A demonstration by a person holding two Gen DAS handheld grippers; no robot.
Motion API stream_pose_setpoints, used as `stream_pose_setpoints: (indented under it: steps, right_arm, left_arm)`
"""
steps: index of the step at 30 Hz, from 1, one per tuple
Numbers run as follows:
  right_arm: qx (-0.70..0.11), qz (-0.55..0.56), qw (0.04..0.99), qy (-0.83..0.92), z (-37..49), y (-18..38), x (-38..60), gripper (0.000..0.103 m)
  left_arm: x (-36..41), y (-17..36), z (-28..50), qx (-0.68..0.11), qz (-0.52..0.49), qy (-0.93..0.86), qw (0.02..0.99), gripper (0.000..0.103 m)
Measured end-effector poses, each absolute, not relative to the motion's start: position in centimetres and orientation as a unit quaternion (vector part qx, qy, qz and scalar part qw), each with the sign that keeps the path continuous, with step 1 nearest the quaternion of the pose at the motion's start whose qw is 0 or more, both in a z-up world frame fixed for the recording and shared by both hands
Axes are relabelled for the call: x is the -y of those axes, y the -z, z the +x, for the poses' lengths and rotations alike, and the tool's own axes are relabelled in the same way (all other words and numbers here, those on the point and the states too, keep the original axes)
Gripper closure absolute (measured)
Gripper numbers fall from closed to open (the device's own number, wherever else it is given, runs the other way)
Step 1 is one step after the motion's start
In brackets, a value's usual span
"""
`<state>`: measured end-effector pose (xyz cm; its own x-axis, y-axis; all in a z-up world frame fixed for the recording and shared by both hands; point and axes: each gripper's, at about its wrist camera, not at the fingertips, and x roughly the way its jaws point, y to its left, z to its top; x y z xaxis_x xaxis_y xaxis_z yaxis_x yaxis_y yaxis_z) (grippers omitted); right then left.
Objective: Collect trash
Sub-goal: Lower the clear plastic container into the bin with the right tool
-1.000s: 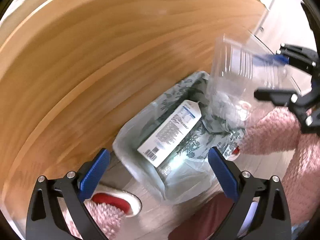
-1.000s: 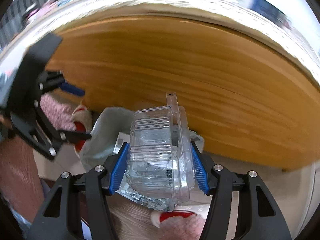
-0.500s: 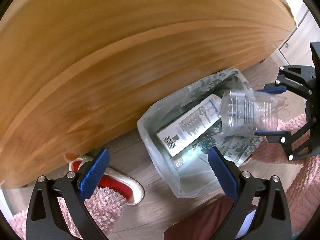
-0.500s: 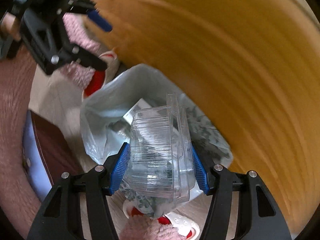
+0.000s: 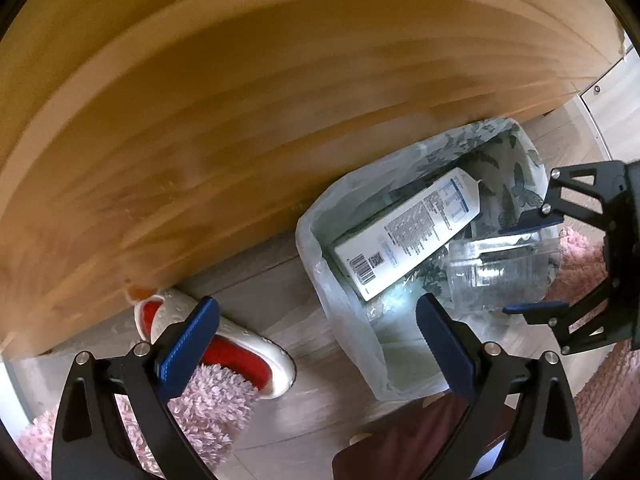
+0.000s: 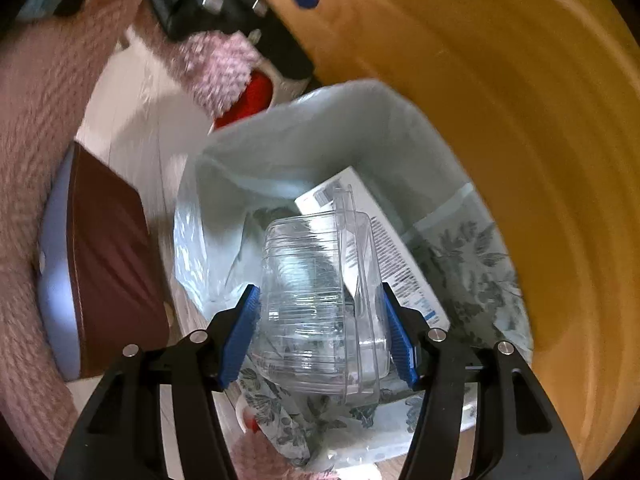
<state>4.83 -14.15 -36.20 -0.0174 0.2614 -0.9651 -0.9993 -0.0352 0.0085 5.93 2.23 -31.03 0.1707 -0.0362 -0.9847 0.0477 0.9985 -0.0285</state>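
The right gripper (image 5: 530, 264) now carries the clear plastic container (image 6: 320, 312) down from beside the wooden panel to the mouth of the lined trash bin (image 5: 320, 240), just over the white carton (image 5: 408, 236); the left gripper (image 5: 316, 344) is lower, so the bin sits further right in its view

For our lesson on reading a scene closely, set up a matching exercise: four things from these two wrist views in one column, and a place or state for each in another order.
1. clear plastic container
2. white carton
3. left gripper
4. slipper

a. lying inside the lined bin
b. open, holding nothing
c. on the floor beside the bin
d. clamped between blue pads above the bin

Pairs: 1-d, 2-a, 3-b, 4-c
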Motion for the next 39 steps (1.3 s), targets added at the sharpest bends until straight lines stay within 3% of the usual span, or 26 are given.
stream_pose_setpoints:
  steps: [11,21,32,39]
  right_arm:
    - [-0.368,-0.534,0.476,-0.594,3.7,42.7,13.8,0.045]
    - [-0.361,-0.525,0.484,-0.6,4.4,43.1,13.7,0.045]
    - [-0.452,-0.53,0.442,-0.566,5.5,44.7,13.1,0.042]
    - [-0.516,-0.533,0.425,-0.519,7.1,45.2,13.6,0.034]
  left_arm:
    - [-2.7,32.4,6.3,-0.659,-0.001,0.026,0.751,0.008]
    - [-2.2,33.0,6.1,-0.665,0.001,0.036,0.746,0.008]
    - [-2.4,33.3,6.4,-0.671,0.001,0.038,0.741,0.008]
    - [-2.3,33.1,6.6,-0.671,0.003,0.042,0.741,0.008]
